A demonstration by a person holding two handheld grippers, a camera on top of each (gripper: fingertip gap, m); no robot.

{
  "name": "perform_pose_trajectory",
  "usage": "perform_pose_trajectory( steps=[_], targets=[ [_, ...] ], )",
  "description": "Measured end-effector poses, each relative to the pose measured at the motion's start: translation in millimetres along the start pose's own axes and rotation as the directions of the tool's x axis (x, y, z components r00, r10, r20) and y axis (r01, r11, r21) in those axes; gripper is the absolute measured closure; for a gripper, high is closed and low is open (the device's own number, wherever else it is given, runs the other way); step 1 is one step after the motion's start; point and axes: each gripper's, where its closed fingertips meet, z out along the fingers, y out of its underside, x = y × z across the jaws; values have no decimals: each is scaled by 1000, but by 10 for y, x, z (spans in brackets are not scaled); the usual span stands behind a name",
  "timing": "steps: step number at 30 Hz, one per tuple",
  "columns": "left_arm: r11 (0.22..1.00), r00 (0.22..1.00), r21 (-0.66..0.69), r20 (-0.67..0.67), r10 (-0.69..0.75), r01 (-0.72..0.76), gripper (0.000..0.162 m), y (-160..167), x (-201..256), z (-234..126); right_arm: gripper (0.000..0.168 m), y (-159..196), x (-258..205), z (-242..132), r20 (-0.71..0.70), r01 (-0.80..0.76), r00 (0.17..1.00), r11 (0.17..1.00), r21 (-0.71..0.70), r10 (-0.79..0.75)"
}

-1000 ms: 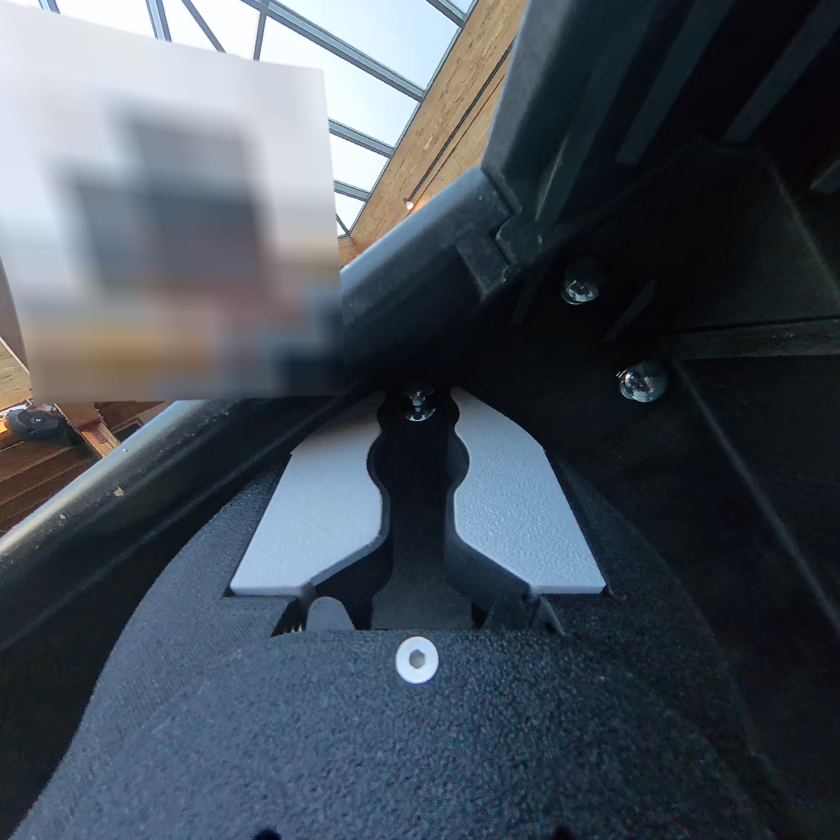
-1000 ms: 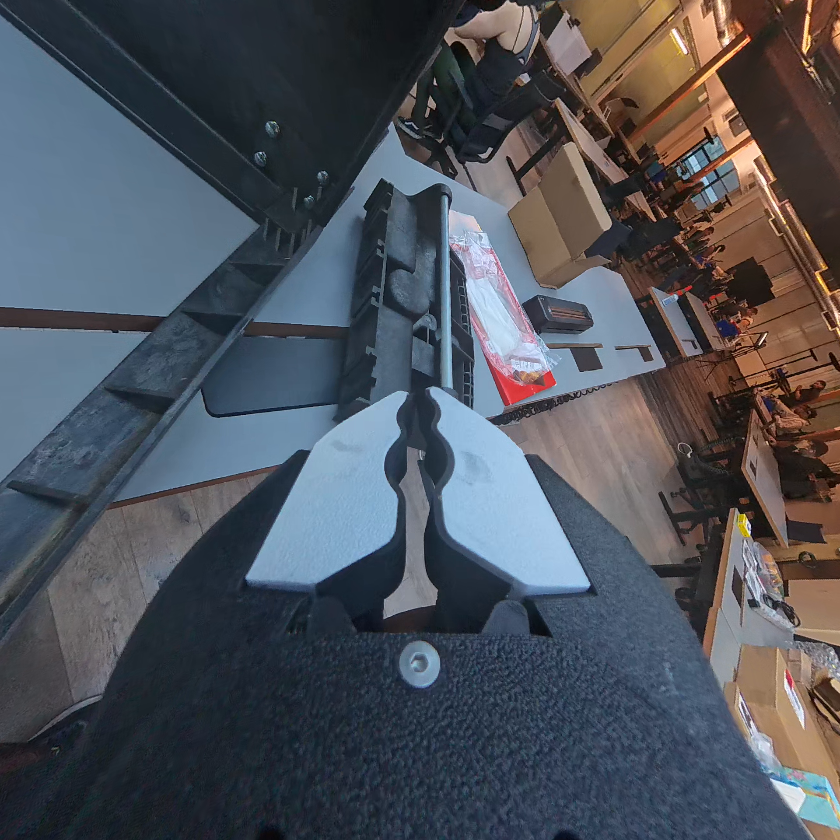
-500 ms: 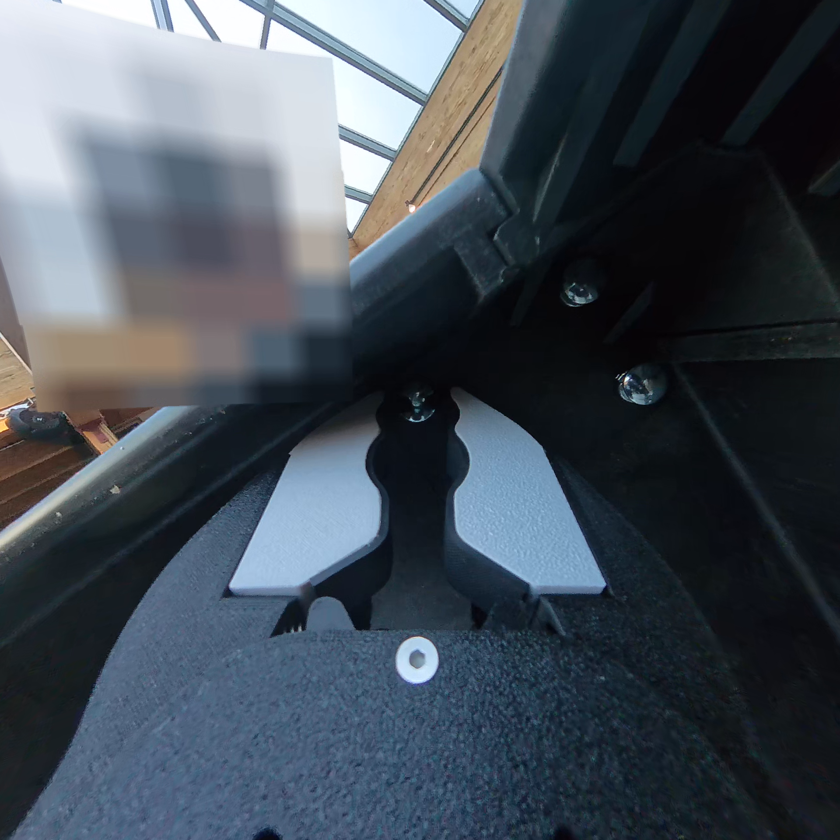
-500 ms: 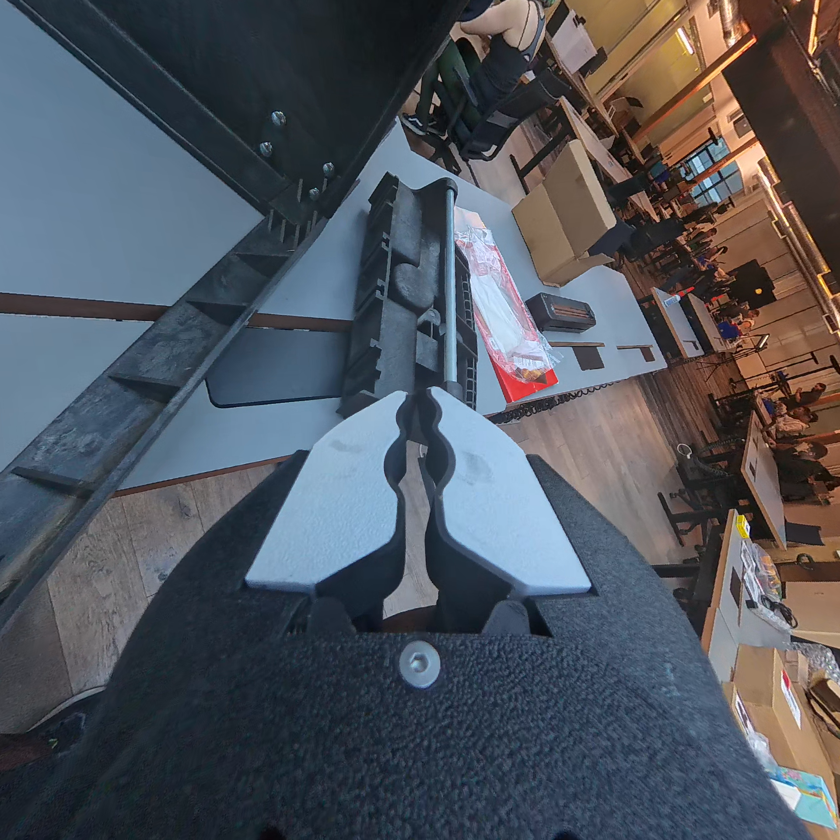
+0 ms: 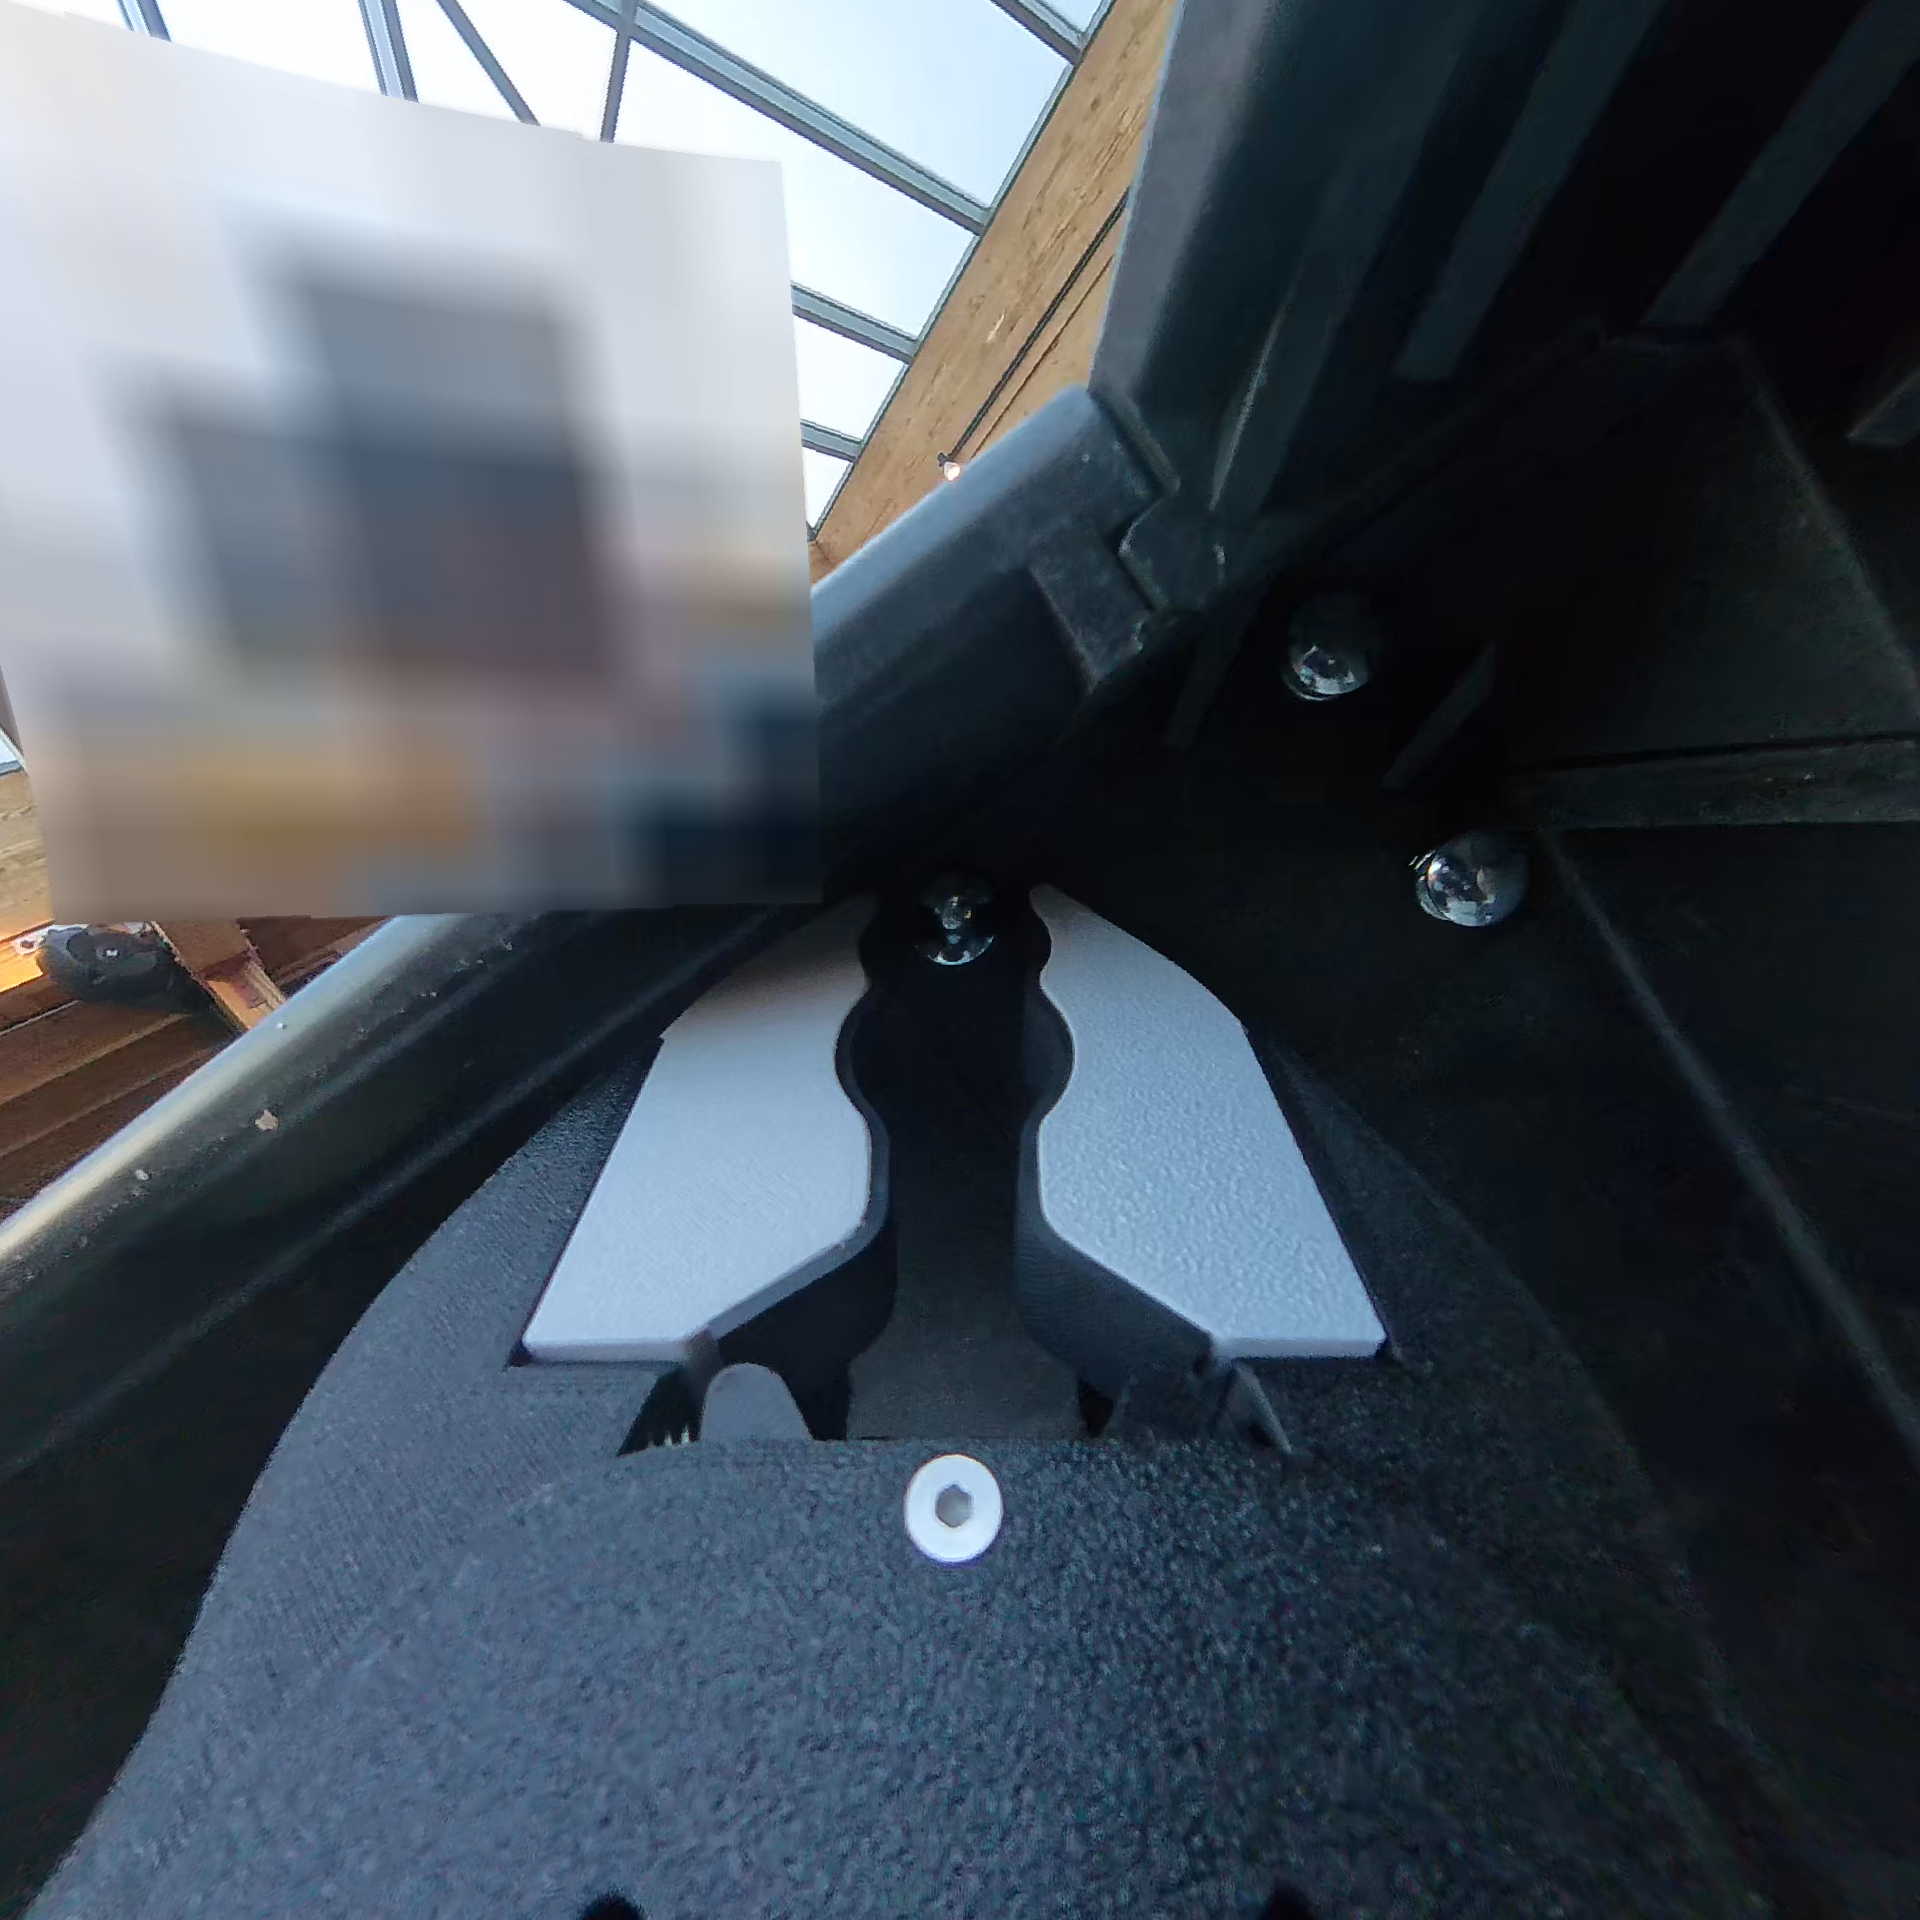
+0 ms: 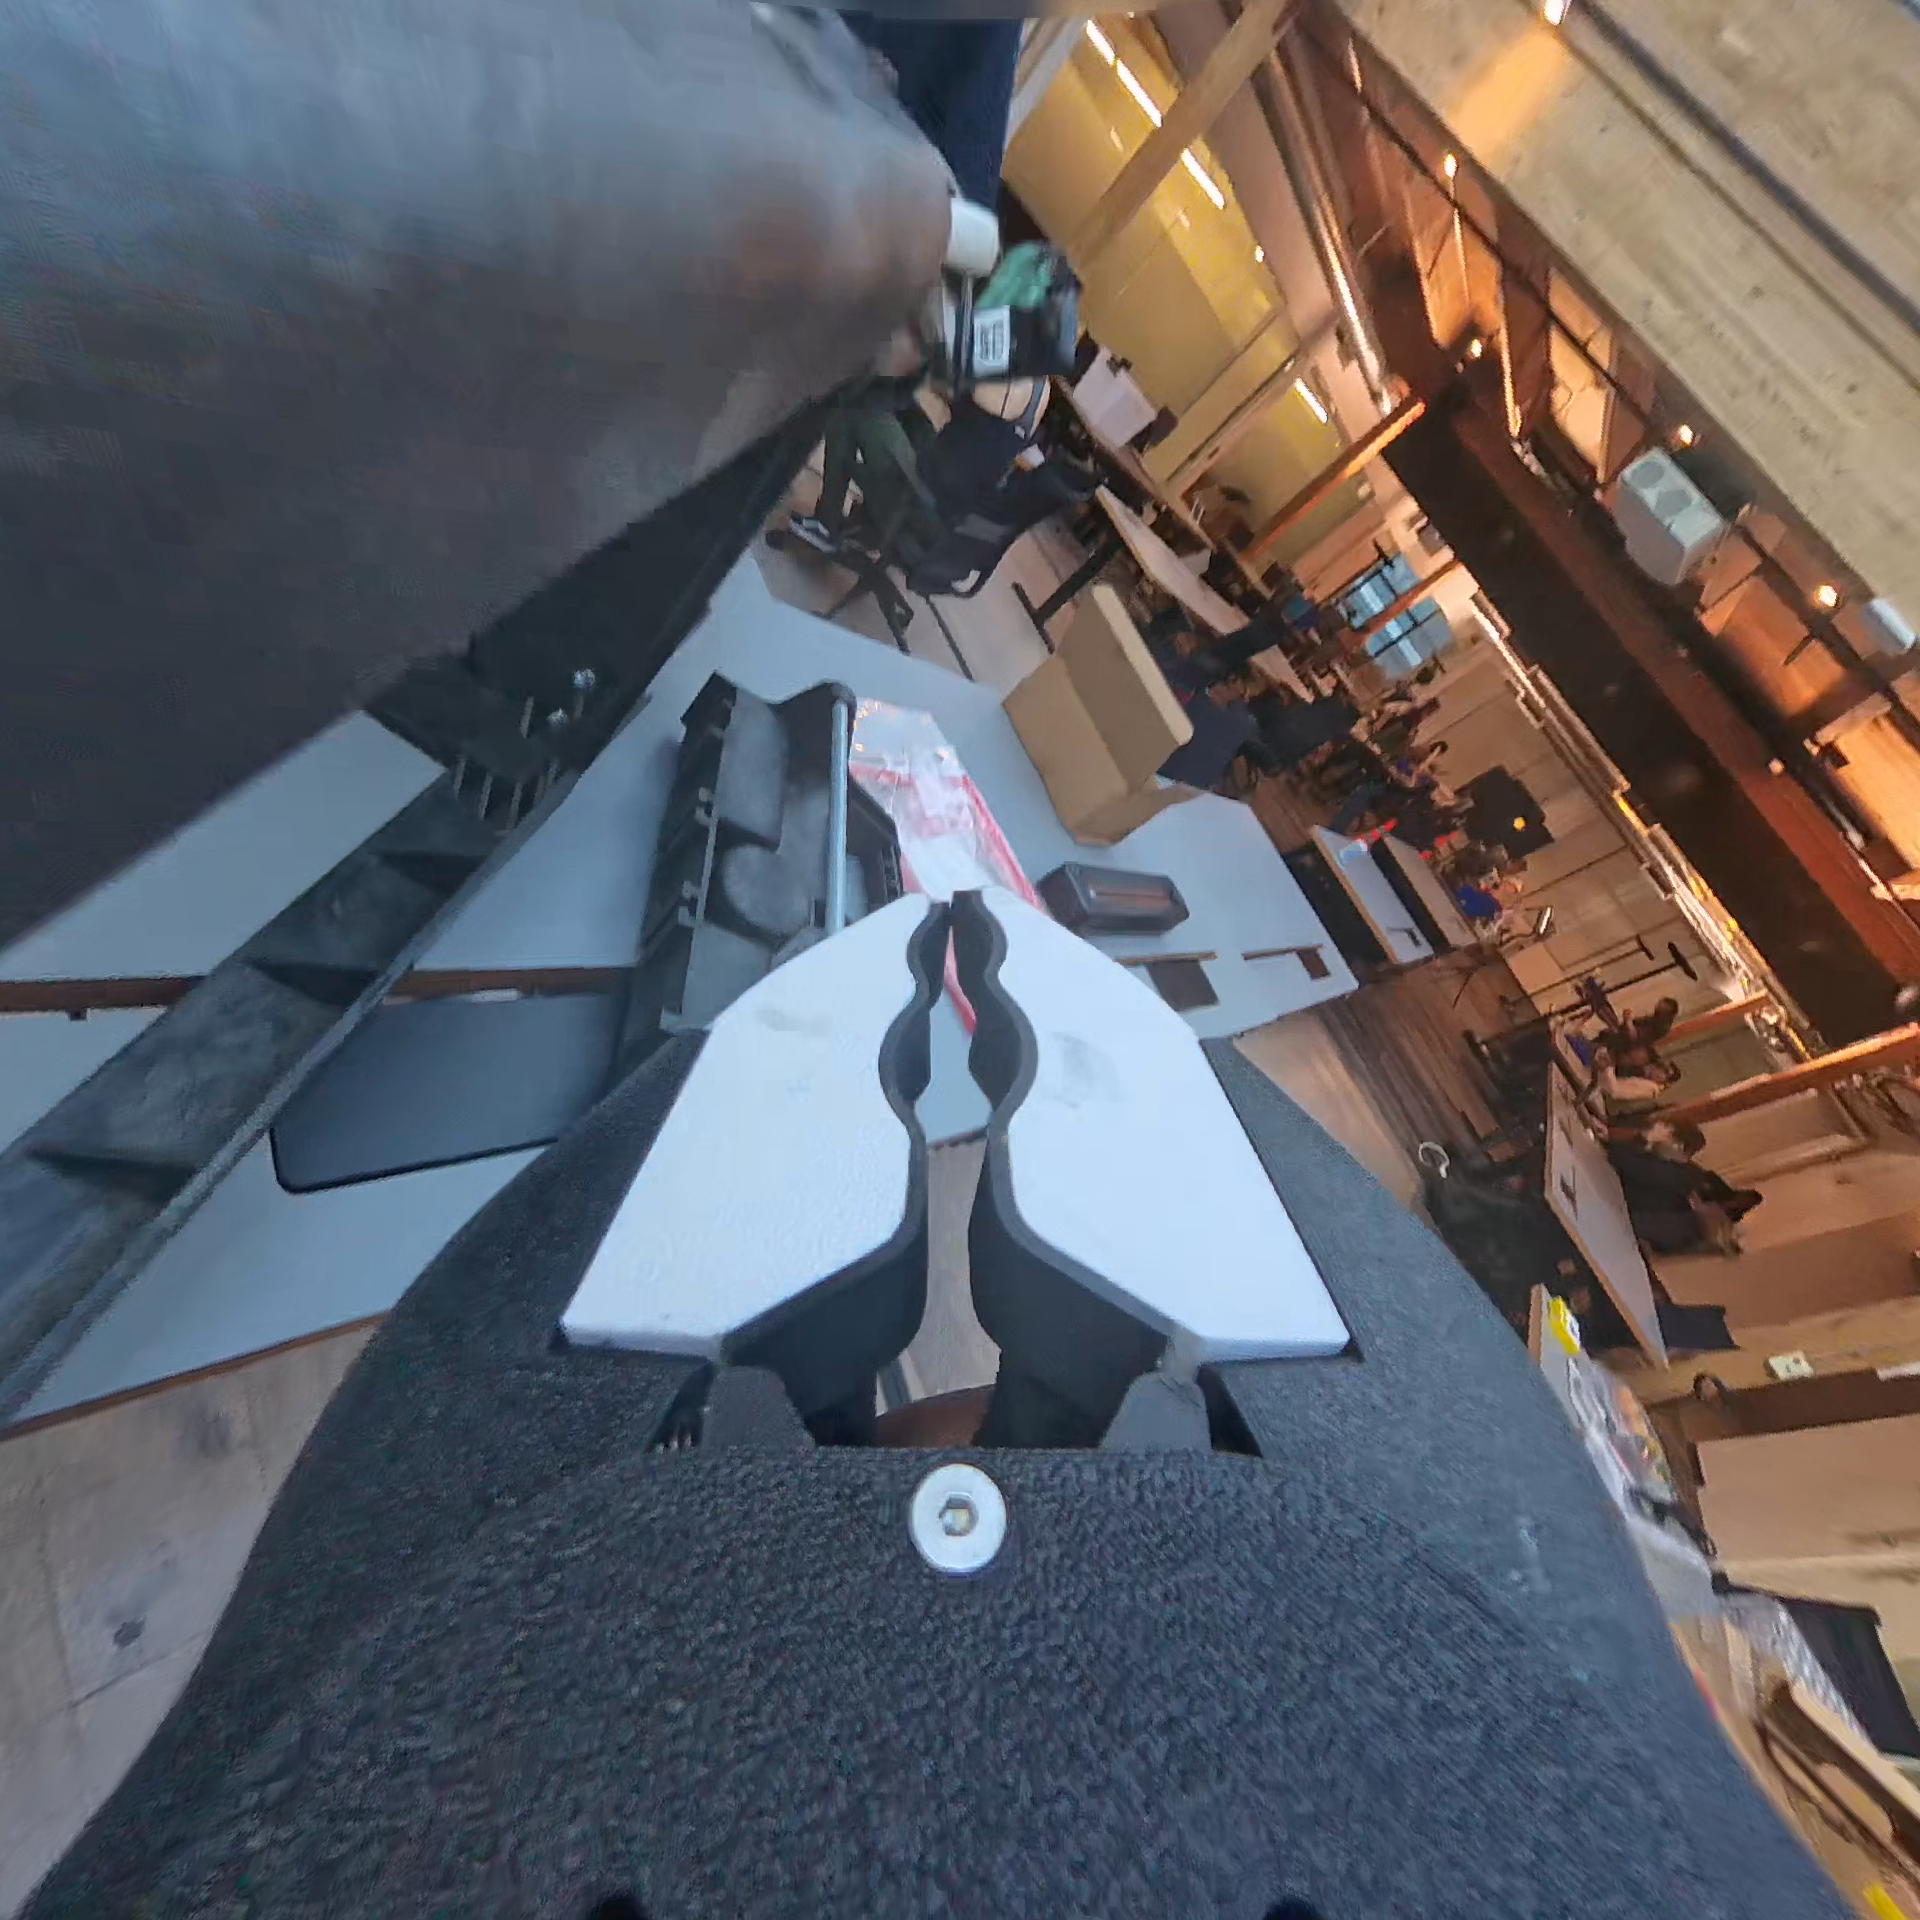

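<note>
My left gripper (image 5: 951, 914) is slightly open inside a black plastic frame (image 5: 1558, 1039). A small screw head (image 5: 956, 932) sits between its fingertips without clearly touching them. Two shiny screws (image 5: 1470, 879) are fixed in the frame to the right. My right gripper (image 6: 951, 906) is shut and empty, held above a grey table (image 6: 561, 894). Just left of its tips lies a black ribbed plastic part (image 6: 748, 831) with a metal rod (image 6: 836, 810) along it. A large black panel (image 6: 312, 364), blurred, fills the upper left of the right wrist view.
On the table lie a flat black pad (image 6: 447, 1081), a red and clear plastic bag (image 6: 925, 790), a small black box (image 6: 1117, 899) and a cardboard box (image 6: 1101, 707). Seated people and more tables fill the room behind. A glass roof (image 5: 831, 125) is overhead. About 45 cm separates my left fingertips from my right.
The right gripper has swung right and upward, so its tips sit right of the metal rod. The black panel now looms larger and blurred. The left gripper has not moved.
</note>
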Motion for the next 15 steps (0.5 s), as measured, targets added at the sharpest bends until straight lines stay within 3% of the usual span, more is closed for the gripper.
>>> perform_pose_trajectory(
  steps=[11, 15],
  targets=[
    [999, 999, -15, 3, 33, -32, 140, -2, -9, 7, 164, -917, 66, 506, 194, -88, 980, 977, 193, 50],
    [999, 999, -10, 3, 36, -36, 140, -1, -4, 11, 164, -1328, -21, 626, 212, -56, 977, 960, 273, -3]
  ],
)
